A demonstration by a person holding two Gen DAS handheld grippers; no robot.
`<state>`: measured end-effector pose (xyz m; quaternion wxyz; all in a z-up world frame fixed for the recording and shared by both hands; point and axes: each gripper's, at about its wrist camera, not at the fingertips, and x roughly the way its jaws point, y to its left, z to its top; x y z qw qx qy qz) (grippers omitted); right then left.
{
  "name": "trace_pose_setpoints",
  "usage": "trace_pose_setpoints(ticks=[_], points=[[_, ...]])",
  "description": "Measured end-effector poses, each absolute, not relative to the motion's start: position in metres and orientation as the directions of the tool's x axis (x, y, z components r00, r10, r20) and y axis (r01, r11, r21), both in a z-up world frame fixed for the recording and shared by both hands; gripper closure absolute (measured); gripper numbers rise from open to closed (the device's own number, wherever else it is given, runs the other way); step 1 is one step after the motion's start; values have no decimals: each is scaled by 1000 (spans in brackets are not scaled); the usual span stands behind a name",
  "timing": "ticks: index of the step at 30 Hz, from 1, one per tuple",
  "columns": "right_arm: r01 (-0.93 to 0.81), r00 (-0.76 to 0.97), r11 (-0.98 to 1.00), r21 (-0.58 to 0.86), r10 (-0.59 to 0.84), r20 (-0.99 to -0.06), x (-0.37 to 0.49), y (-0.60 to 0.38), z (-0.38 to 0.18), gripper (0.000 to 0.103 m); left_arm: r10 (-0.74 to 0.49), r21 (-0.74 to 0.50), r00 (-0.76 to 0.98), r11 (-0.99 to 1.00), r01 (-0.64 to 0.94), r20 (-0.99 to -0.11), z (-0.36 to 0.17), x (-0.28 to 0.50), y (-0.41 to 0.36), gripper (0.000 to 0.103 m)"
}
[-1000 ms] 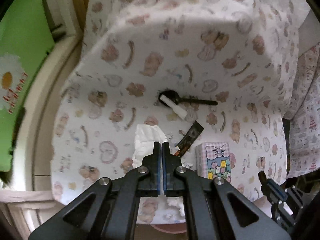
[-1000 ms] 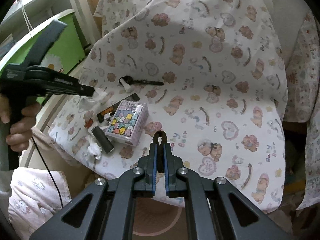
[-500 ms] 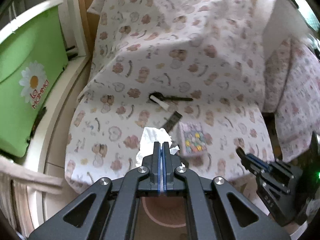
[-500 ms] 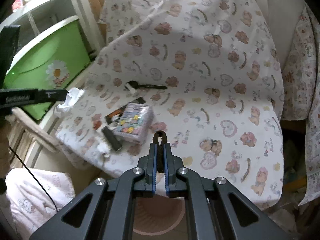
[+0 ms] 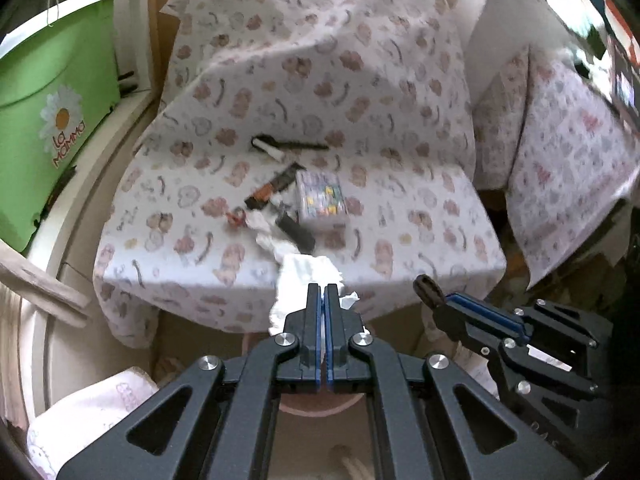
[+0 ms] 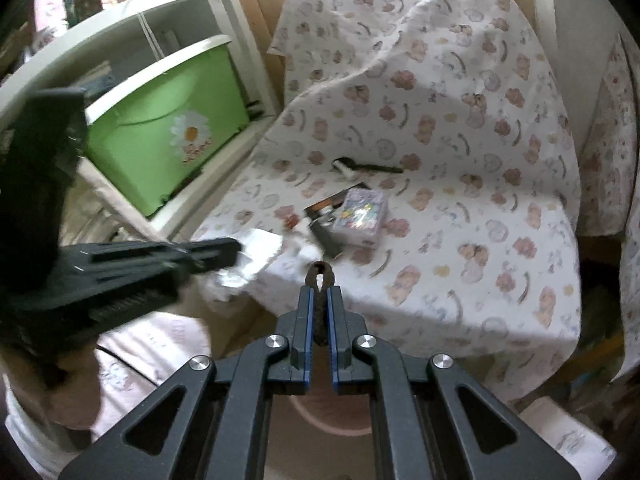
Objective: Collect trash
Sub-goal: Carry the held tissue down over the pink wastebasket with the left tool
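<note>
My left gripper (image 5: pixel 323 292) is shut on a crumpled white tissue (image 5: pixel 304 278) and holds it off the front edge of the patterned table (image 5: pixel 420 184). It also shows in the right wrist view (image 6: pixel 236 254) with the tissue (image 6: pixel 260 254). My right gripper (image 6: pixel 319 294) is shut on a small dark brown looped piece (image 6: pixel 319 276); it shows in the left wrist view (image 5: pixel 444 304) too. On the table lie a black spoon (image 5: pixel 288 146), a dark wrapper (image 5: pixel 276 186), a black cylinder (image 5: pixel 298 232), white scraps (image 5: pixel 264 232) and a colourful tissue pack (image 5: pixel 320 198).
A green bin with a daisy print (image 6: pixel 168 128) sits in a white shelf at left. A pink round container (image 5: pixel 320 404) lies below both grippers, mostly hidden. Patterned cloth covers furniture at right (image 5: pixel 560 168).
Both grippers have pulled back and away from the table, each keeping its load. The left one carried the tissue from over the table to beyond its front edge.
</note>
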<state>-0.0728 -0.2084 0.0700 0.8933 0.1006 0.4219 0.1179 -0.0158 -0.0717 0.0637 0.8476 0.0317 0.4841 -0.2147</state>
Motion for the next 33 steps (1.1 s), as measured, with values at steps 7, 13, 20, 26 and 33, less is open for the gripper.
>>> trace_pose_setpoints(ticks=[7, 13, 20, 26, 33], points=[[-113, 563, 955, 274, 289, -774, -84, -212, 30, 96, -312, -167, 362, 910, 380, -879, 26, -17, -70, 102], [-99, 491, 948, 303, 311, -813, -75, -222, 2, 96, -299, -189, 275, 913, 362, -914, -13, -14, -73, 102], [-51, 394, 955, 291, 287, -873, -64, -217, -37, 96, -273, -190, 210, 919, 345, -939, -55, -12, -68, 102], [19, 333, 963, 270, 248, -910, -51, -219, -70, 96, -260, -207, 154, 933, 295, -953, -89, -3, -61, 102], [48, 285, 961, 271, 247, -926, -42, -218, -98, 96, -287, -261, 84, 937, 231, -954, -123, 7, -51, 102]])
